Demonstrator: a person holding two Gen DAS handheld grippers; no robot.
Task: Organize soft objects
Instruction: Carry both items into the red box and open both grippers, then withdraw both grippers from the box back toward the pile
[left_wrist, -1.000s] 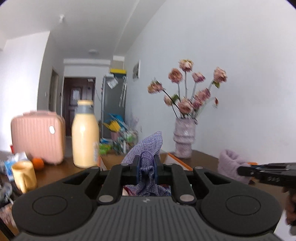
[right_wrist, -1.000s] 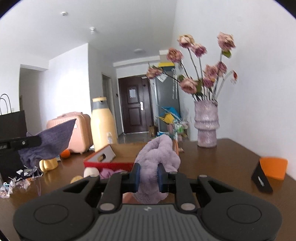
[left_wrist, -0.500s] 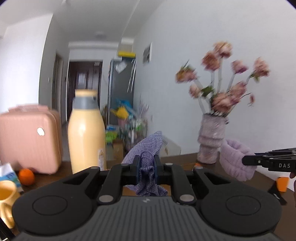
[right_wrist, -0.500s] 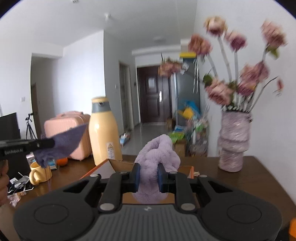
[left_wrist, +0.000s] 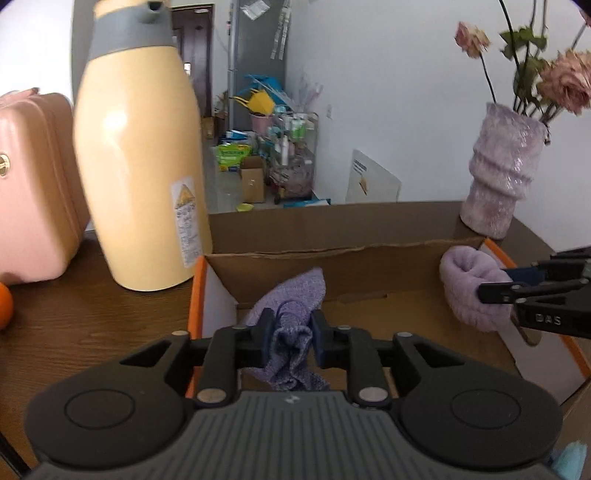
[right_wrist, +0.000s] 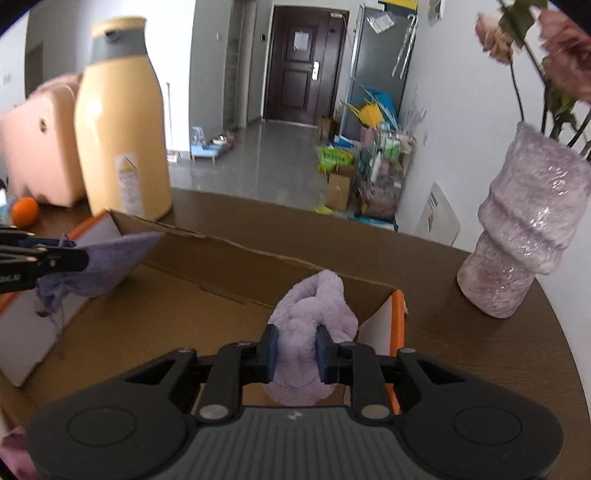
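My left gripper is shut on a purple knitted cloth and holds it over the left part of an open cardboard box. My right gripper is shut on a fluffy lilac item and holds it over the box's right end. Each gripper also shows in the other's view: the right one with the lilac item, the left one with the purple cloth.
A tall yellow flask stands left of the box, with a pink suitcase and an orange beyond. A lilac vase with dried roses stands at the box's right rear. The brown table extends right.
Both grippers have moved forward and down over the open box, still holding their soft items. The flask and vase now look much closer.
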